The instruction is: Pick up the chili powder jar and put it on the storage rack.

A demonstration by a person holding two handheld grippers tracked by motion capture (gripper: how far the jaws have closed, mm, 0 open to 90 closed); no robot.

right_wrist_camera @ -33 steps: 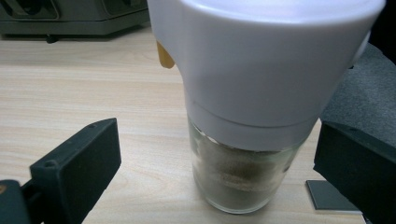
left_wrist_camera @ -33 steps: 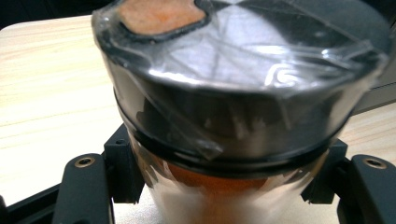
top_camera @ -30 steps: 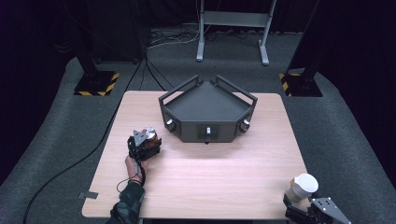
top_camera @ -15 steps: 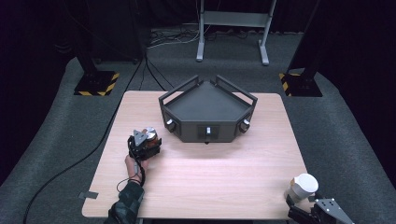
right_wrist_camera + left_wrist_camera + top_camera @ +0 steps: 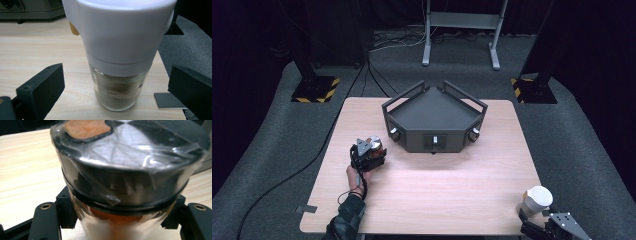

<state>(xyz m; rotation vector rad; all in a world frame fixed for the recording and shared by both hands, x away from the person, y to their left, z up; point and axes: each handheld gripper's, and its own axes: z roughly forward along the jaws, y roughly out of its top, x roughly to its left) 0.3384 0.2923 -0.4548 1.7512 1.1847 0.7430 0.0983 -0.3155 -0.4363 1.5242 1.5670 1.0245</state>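
A dark five-sided tray with raised handles is seen standing at the far middle of the wooden table, just beyond the left gripper. Nothing is placed between the two jars. The black-lidded jar, wrapped in clear film, is held upright near the table's left edge, its long axis vertical and its lid turned upward; it is clamped by the left gripper's jaws, which are pressed against its sides. The white-capped jar, with brownish powder in its glass base, is stood upright at the table's near right corner, cap upward. It is flanked by the right gripper, whose jaws are spread and kept clear of the glass.
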